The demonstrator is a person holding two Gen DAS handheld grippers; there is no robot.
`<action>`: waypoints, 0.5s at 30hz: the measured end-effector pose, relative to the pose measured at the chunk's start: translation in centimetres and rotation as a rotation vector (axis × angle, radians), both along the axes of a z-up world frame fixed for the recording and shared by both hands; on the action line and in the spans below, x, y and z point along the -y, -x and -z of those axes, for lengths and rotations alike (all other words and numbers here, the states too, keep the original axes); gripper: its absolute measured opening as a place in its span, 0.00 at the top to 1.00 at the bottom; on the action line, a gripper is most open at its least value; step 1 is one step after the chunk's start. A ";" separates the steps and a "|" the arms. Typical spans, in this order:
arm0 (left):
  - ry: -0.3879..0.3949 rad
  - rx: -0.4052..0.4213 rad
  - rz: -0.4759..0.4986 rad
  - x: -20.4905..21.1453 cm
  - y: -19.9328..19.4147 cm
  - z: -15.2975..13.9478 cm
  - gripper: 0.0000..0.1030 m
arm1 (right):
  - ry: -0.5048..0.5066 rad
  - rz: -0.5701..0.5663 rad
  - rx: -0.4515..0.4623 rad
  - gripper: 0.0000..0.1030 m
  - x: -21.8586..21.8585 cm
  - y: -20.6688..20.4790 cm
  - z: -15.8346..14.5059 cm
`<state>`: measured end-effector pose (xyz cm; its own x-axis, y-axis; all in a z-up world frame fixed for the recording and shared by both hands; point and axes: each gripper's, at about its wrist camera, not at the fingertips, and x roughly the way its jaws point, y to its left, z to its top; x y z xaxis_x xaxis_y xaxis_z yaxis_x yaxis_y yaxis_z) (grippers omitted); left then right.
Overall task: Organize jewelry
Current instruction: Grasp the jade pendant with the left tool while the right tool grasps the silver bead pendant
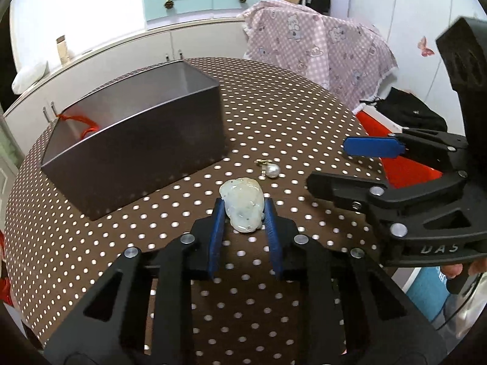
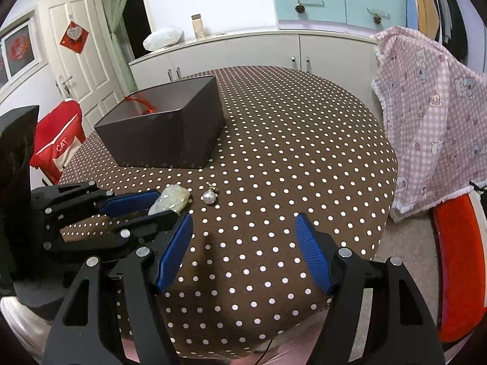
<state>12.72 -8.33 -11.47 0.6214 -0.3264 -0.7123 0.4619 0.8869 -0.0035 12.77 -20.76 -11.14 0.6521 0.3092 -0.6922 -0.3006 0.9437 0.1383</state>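
A pale jade pendant [image 1: 243, 205] lies on the polka-dot table between the blue pads of my left gripper [image 1: 243, 213], which is closed against its sides. The pendant also shows in the right wrist view [image 2: 170, 202], with the left gripper [image 2: 155, 205] around it. A pearl earring [image 1: 271, 170] lies just beyond it, and it shows in the right wrist view [image 2: 210, 196]. A dark open box [image 1: 137, 140] stands to the far left with a red cord [image 1: 89, 126] inside. My right gripper [image 2: 243, 231] is open and empty above the table's near side, also seen from the left wrist [image 1: 328, 164].
The round table [image 2: 289, 152] has a brown dotted cloth. A pink checked cloth [image 2: 432, 115] hangs over a chair at the right. A red chair [image 2: 57, 143] stands at the left. White cabinets [image 2: 243, 51] run along the back.
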 end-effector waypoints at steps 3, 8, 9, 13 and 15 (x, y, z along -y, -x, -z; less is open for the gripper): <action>0.014 0.000 -0.023 -0.9 -0.1 -0.1 0.75 | 0.008 -0.017 0.000 0.48 -0.7 -0.2 0.1; 0.034 0.000 -0.055 -2.4 -0.4 -0.1 0.75 | 0.002 -0.058 -0.020 0.69 -2.0 -1.3 0.4; 0.039 -0.001 -0.062 -2.6 -0.4 -0.1 0.75 | 0.002 -0.059 -0.026 0.74 -2.1 -1.5 0.5; 0.051 -0.001 -0.076 -3.2 -0.4 -0.1 0.75 | 0.032 -0.055 -0.026 0.77 -3.0 -2.3 0.8; 0.060 -0.001 -0.077 -3.5 -0.5 -0.2 0.75 | 0.054 -0.048 -0.016 0.82 -3.2 -2.6 0.8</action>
<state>13.17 -4.86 -11.30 0.6453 -0.3202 -0.6936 0.3925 0.9179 -0.0586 15.37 -17.55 -11.95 0.6261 0.3015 -0.7191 -0.3433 0.9346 0.0929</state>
